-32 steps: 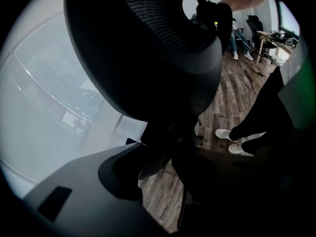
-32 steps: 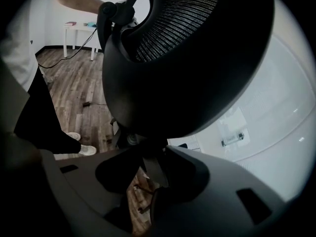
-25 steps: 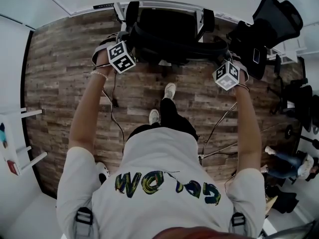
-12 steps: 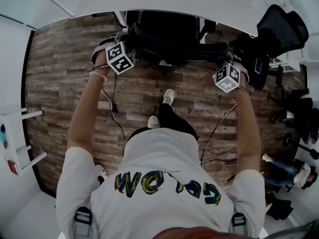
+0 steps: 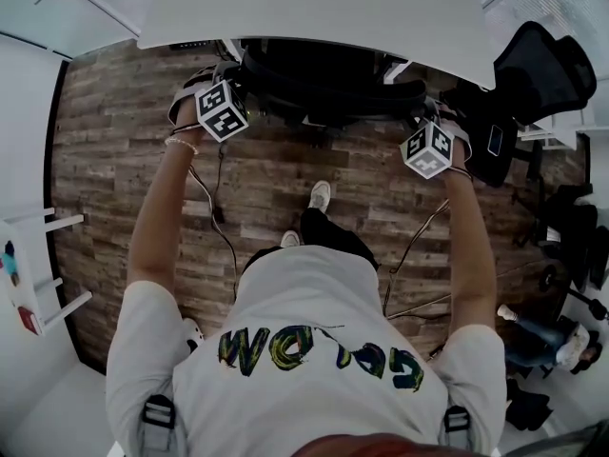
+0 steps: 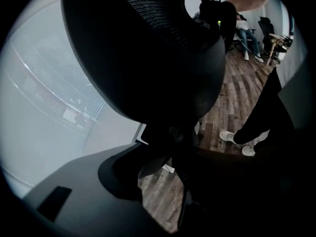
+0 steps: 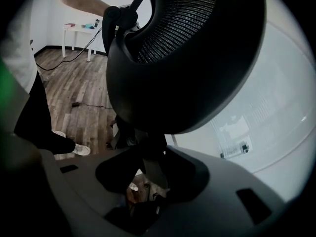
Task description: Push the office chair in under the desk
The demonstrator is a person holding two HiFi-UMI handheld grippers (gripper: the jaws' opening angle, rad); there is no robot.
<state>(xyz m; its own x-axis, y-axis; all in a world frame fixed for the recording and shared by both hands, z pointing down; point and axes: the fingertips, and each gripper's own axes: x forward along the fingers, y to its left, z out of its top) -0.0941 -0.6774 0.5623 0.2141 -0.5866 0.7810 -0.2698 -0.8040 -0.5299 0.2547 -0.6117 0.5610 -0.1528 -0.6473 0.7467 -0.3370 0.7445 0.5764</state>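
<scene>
Mesh, black and curved, makes the chair [image 5: 328,76] back. The left gripper [image 5: 234,91] at 11 o'clock and the right gripper [image 5: 420,120] at 1 o'clock each pinch one end of it, likely so the push goes straight. Its seat sits at 12 o'clock, mostly under the flat white desk [image 5: 314,8].

Right gripper cam: basically all chair

The office chair [image 7: 187,58] hogs the shot, its black mesh back curving over the top. The right gripper [image 7: 148,181] has its grey jaws wide apart and clamped on the chair's dark frame piece. Off to the left are wood floor [image 7: 74,88], a cable [image 7: 64,58], a white table [image 7: 81,31] by the wall and someone's white shoe [image 7: 79,150].
</scene>
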